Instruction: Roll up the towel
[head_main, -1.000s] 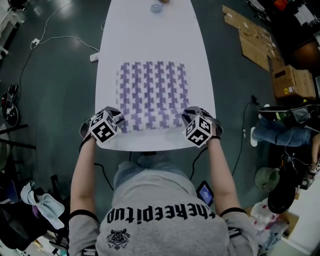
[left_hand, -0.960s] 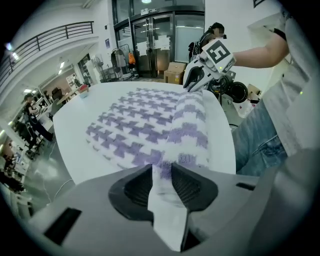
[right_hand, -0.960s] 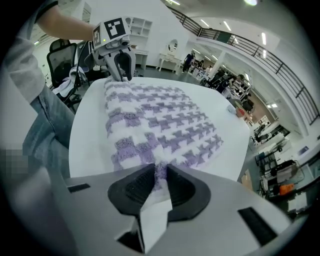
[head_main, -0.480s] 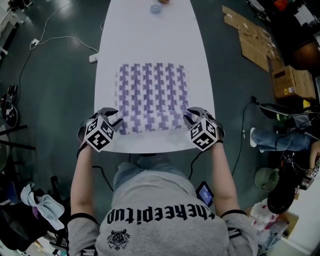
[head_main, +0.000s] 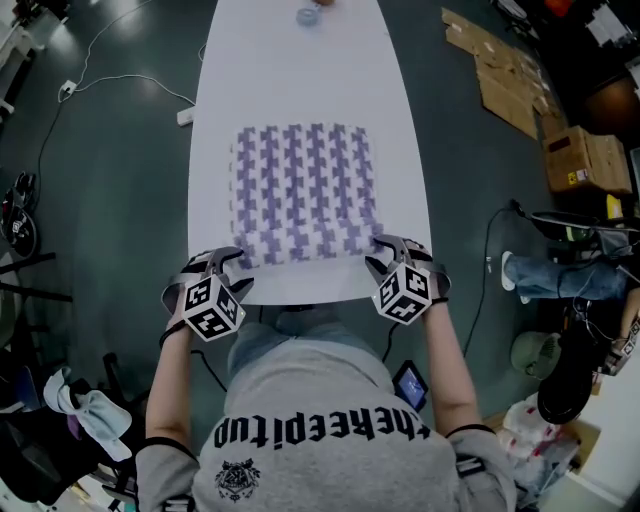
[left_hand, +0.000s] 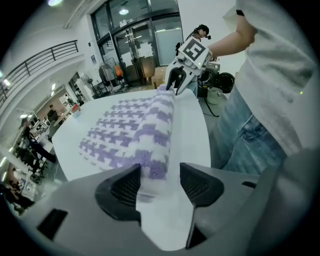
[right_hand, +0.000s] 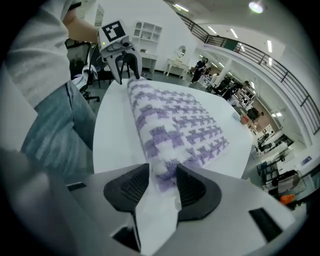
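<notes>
Purple-and-white houndstooth towel (head_main: 305, 185) lies spread on the white table (head_main: 300, 80) in the head view, its near edge turned over into a low roll (head_main: 300, 250) beside the table's near rim. The left gripper (head_main: 232, 268) and right gripper (head_main: 385, 255) sit at the roll's two ends.

Left gripper view: the jaws have just been opening and stand wide, with the roll's end between the pads but not pinched.

Right gripper view: much the same, jaws just opened, the fluffy end between them, at most brushing one pad and not clamped.

To do this step well, I judge both grippers should take a fresh hold further round the roll together, stay level with each other, and turn evenly so the roll neither cones nor slackens
</notes>
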